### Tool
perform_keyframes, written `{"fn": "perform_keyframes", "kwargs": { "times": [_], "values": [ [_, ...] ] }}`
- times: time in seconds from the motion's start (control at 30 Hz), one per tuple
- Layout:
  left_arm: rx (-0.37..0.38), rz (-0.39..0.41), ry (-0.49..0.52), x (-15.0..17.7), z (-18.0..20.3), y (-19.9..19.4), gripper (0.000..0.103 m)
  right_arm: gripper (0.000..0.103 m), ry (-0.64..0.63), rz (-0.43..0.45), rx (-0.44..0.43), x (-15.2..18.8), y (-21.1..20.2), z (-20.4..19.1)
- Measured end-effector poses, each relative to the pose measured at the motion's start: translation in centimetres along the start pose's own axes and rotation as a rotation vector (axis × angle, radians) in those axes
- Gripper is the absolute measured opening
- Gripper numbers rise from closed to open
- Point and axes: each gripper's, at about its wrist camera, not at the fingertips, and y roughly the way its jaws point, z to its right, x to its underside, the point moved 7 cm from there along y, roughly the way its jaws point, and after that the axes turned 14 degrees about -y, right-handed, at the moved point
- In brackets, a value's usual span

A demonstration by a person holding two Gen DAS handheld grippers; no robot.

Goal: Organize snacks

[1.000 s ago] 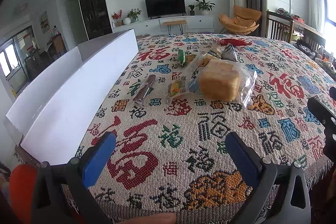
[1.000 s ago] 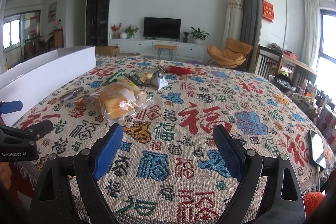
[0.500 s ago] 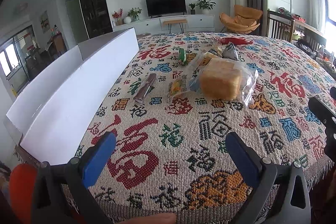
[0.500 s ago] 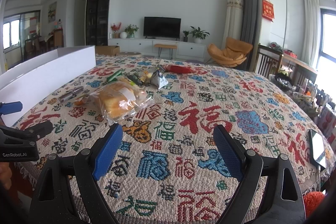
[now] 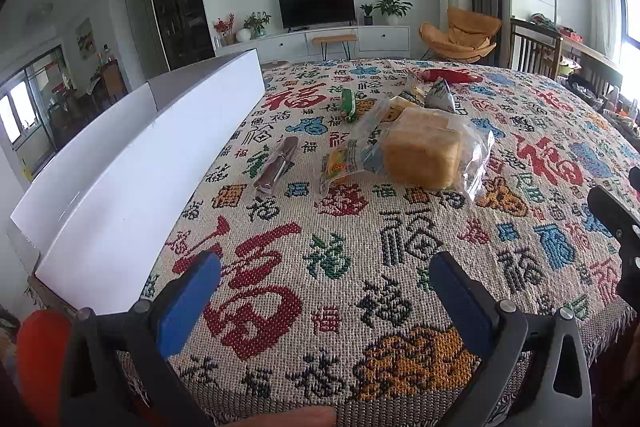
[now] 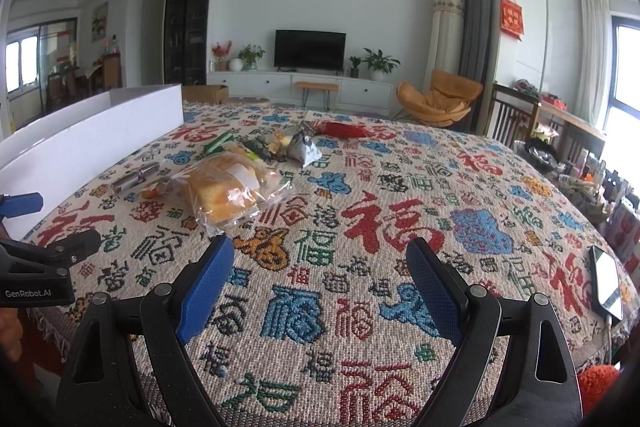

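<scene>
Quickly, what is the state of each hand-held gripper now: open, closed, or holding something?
Left hand-held gripper: open, holding nothing, above the tablecloth.
Right hand-held gripper: open, holding nothing.

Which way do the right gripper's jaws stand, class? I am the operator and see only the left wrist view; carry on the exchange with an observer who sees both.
Observer: The right gripper is open and holds nothing.
Operator: Is anything lying far to my right?
Observer: A phone lies flat there, its screen catching the light.
Operator: Does the bread bag carry a label?
Observer: Yes, a white label sits on top of the bread bag.
</scene>
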Motion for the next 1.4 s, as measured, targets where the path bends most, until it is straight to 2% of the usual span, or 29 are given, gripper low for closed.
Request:
{"fn": "perform_keyframes", "kwargs": {
  "times": [1.0,1.4],
  "values": [
    [0.001,-0.047,-0.046,0.0,-1.2,1.2,0.103,0.091,-0.012,-0.033,-0.004,0.5,1.0,-0.3],
    [-0.006,-0.103,-0.075,0.6,-1.7,2.2,0.103,0.091,0.008,-0.043,-0.004,0.6,1.2,0.1]
  ]
}}
